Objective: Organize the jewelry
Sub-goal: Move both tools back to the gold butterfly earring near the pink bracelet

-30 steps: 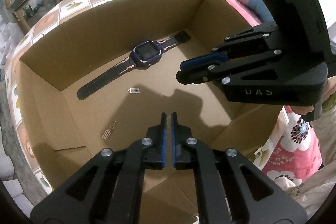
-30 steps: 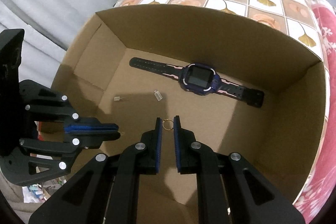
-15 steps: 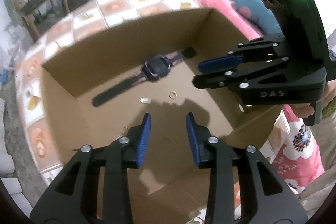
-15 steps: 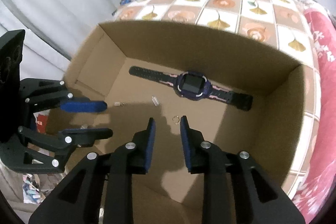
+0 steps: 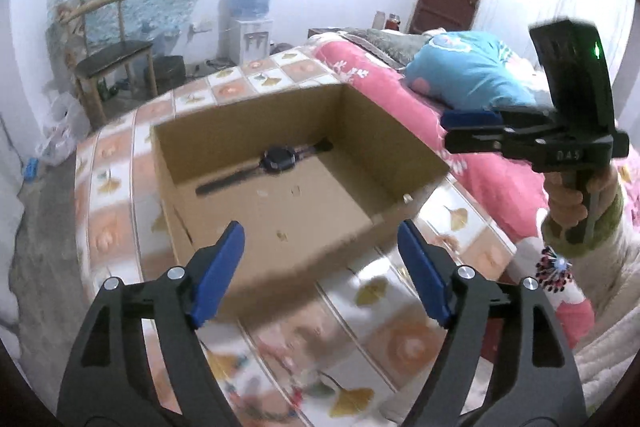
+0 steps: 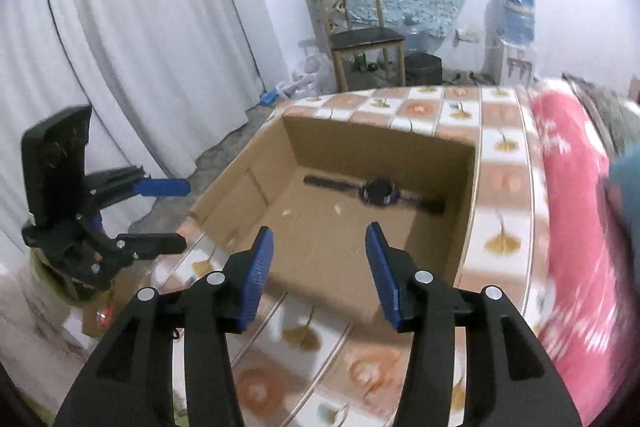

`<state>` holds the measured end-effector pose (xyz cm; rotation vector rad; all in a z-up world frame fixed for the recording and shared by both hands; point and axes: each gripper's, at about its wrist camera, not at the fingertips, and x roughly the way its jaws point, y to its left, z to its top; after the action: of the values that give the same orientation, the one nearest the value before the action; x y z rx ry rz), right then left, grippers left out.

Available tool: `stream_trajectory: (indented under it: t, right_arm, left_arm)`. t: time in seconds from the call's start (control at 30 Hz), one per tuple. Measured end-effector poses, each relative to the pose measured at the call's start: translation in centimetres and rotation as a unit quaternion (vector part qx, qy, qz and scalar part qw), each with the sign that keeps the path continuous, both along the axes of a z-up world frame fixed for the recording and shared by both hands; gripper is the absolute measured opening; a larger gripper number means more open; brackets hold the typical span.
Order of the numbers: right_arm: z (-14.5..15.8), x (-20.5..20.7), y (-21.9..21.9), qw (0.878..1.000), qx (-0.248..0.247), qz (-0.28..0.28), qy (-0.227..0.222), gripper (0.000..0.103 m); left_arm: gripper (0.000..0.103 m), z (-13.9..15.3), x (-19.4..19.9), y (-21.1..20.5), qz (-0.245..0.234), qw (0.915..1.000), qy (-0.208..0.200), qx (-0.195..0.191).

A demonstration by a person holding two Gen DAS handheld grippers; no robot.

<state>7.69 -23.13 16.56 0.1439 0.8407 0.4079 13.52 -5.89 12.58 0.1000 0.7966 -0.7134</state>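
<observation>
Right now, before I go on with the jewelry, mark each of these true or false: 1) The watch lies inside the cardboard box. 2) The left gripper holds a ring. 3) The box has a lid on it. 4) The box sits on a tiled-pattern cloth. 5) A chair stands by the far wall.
1) True: the watch lies flat in the cardboard box.
2) False: the left gripper is opening, nothing between its jaws.
3) False: the box is open-topped.
4) True: the tiled-pattern cloth lies under it.
5) True: the chair stands there.
</observation>
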Motion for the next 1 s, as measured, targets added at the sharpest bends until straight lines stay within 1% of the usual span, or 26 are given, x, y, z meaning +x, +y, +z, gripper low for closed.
stream_trajectory:
  t: [0.07, 0.13, 0.17, 0.2, 0.27, 0.33, 0.4, 0.47, 0.6, 0.7, 0.77, 0.87, 1.0]
  right_arm:
    - [-1.8, -1.5, -0.4, 1.0, 0.003, -0.019, 0.012, 0.047]
    - [-3.9, -3.0, -0.8, 0.998, 0.001, -0.046, 0.031, 0.047]
    - [-5.0, -3.4, -1.0, 0.997, 0.009, -0.055, 0.045, 0.047]
    - [-6.5, -3.9, -1.3, 0.995, 0.03, -0.064, 0.07, 0.047]
    - [-8.8, -4.3, -1.5, 0.99, 0.065, -0.075, 0.103, 0.047]
    - [-10.6, -4.7, -1.3, 0.986, 0.061, -0.093, 0.122, 0.047]
    - [-11.7, -5.1, -0.7, 0.985, 0.049, -0.105, 0.13, 0.047]
    - [-12.3, -5.3, 0.0, 0.985, 0.031, -0.115, 0.127, 0.047]
    - [-13.2, -5.2, 1.6, 0.986, -0.004, -0.115, 0.12, 0.047]
    - [-13.8, -5.3, 2.6, 0.987, -0.023, -0.112, 0.113, 0.047]
    - [-14.2, -5.3, 2.8, 0.987, -0.026, -0.112, 0.112, 0.047]
    - [-14.6, -5.3, 2.8, 0.987, -0.012, -0.11, 0.116, 0.047]
    - [-15.0, -5.5, 2.5, 0.988, -0.002, -0.107, 0.115, 0.047]
  left_arm:
    - [0.076, -1.3, -1.4, 0.9, 0.017, 0.9997, 0.01, -0.012]
    - [0.076, -2.9, -2.7, 1.4, 0.036, 0.9991, 0.014, -0.014]
    - [0.076, -3.7, -3.2, 1.6, 0.046, 0.9987, 0.016, -0.013]
    - [0.076, -4.3, -3.5, 1.8, 0.051, 0.9984, 0.02, -0.013]
    - [0.076, -6.3, -4.1, 1.8, 0.06, 0.9968, 0.047, -0.023]
    - [0.076, -7.8, -4.7, 1.7, 0.071, 0.9953, 0.061, -0.027]
    - [0.076, -9.0, -5.3, 1.1, 0.078, 0.9954, 0.055, -0.012]
    - [0.076, -9.9, -5.7, 0.4, 0.083, 0.9956, 0.044, 0.002]
    - [0.076, -11.6, -6.7, -1.1, 0.075, 0.9965, 0.035, 0.013]
    - [0.076, -13.0, -7.5, -2.2, 0.068, 0.9967, 0.037, 0.024]
    - [0.076, -13.5, -8.0, -2.8, 0.066, 0.9967, 0.027, 0.039]
    - [0.075, -13.8, -8.8, -3.8, 0.058, 0.9959, -0.005, 0.07]
    - [0.071, -13.6, -9.4, -4.5, 0.046, 0.9958, -0.031, 0.073]
